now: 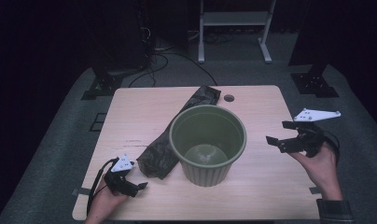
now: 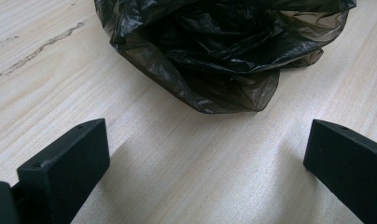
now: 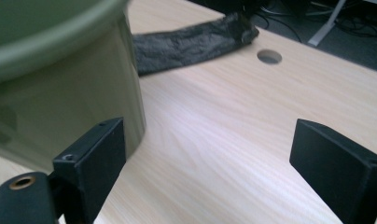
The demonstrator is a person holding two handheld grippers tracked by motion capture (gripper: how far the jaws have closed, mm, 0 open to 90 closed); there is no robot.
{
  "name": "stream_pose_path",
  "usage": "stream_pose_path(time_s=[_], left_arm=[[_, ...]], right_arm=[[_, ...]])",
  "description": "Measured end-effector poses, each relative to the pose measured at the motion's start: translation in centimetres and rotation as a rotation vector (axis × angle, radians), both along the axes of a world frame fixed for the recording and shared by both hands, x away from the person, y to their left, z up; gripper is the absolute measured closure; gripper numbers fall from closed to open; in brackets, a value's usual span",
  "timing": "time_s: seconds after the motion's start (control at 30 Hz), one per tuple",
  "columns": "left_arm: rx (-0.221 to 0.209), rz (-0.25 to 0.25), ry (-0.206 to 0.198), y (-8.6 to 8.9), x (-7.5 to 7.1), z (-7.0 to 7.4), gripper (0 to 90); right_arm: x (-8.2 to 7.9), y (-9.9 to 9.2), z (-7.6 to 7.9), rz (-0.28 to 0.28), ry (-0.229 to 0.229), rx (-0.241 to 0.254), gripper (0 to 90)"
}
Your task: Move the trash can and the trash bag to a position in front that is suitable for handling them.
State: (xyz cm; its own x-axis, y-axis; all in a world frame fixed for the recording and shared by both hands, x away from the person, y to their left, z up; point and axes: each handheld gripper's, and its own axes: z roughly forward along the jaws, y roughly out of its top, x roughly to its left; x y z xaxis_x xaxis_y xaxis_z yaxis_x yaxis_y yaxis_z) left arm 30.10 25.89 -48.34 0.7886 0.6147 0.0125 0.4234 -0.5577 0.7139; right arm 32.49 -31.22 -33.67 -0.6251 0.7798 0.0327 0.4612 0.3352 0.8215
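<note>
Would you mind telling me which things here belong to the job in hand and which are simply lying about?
In the job:
black plastic bag, just ahead of the open left gripper
green bin, empty, beside the open right gripper

Lying about:
white frame on the floor
cables behind the table

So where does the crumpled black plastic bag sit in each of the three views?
High view: the crumpled black plastic bag lies diagonally, left of and behind the green ribbed plastic bin.
Left gripper view: its bunched end sits top centre, beyond the open jaws.
Right gripper view: its far end stretches along the top, behind the bin.
Shared landmark: the light wooden tabletop.
</note>
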Motion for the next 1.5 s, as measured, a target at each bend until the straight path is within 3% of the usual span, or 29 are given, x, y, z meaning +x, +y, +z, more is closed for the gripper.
stream_pose_path(time_s=[0.23, 0.5, 0.73, 0.9, 1.23, 1.5], left_arm=[[0.001, 0.002, 0.000, 0.0, 0.0, 0.0, 0.0], [-0.002, -0.001, 0.001, 0.0, 0.1, 0.0, 0.0], [-0.001, 0.015, 0.001, 0.0, 0.0, 0.0, 0.0], [-0.001, 0.019, 0.000, 0.0, -0.1, 0.0, 0.0], [-0.001, 0.021, 0.000, 0.0, -0.2, 0.0, 0.0], [0.000, 0.021, 0.000, 0.1, -0.3, 0.0, 0.0]], right_arm=[[-1.1, -1.2, -4.1, -0.018, 0.035, -0.041, 9.6], [-2.3, -2.2, -7.2, -0.030, 0.031, -0.042, 9.6], [-3.1, -2.7, -9.2, -0.030, 0.030, -0.036, 9.6], [-3.5, -2.7, -10.9, -0.031, 0.020, -0.061, 9.6], [-3.9, -2.9, -13.9, -0.048, 0.063, -0.104, 9.6], [-3.9, -3.2, -15.0, -0.055, 0.090, -0.123, 9.6]])
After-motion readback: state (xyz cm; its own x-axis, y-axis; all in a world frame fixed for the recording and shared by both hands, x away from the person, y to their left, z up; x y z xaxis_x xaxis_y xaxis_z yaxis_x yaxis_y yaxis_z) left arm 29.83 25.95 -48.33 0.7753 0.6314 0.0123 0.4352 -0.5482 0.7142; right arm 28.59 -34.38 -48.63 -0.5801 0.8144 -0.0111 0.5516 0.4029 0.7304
